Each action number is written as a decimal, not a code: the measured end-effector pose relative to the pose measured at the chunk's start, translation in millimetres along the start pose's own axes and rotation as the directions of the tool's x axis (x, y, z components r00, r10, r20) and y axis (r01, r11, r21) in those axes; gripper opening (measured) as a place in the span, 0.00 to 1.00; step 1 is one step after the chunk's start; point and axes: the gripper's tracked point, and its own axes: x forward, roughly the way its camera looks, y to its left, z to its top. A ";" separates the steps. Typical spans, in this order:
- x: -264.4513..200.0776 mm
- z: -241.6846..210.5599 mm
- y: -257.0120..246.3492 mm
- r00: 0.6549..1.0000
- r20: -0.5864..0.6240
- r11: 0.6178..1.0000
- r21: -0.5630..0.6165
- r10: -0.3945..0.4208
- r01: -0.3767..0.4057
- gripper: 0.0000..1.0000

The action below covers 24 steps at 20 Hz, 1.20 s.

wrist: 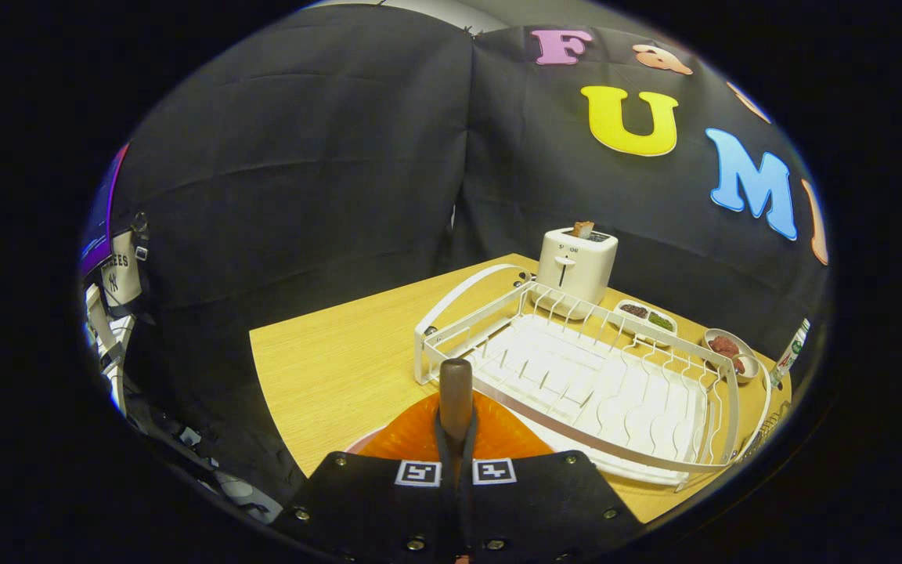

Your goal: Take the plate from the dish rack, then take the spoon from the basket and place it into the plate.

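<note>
My gripper is shut on the spoon. The spoon's brown wooden handle sticks out forward between the two black fingers, and its bowl end is hidden behind them. Directly under and just ahead of the fingers lies the orange plate on the wooden table, partly covered by the gripper. The spoon handle hangs above the plate's middle. To the right of the plate stands the white dish rack, with no dishes in its slots. A bit of wire basket peeks out past the rack's right end.
A white toaster with a slice in it stands behind the rack. Beyond the rack are a two-part white dish, a small bowl of red food and a bottle. Bare table lies left of the rack.
</note>
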 end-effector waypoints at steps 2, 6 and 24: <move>0.6 -0.3 1.0 1.000 -0.004 1.000 -0.009 0.009 -0.009 0.01; 0.8 -0.1 3.8 1.000 -0.007 0.999 -0.030 0.023 -0.023 0.03; -20.8 47.8 -5.3 0.994 0.104 0.999 -0.029 -0.032 0.035 0.95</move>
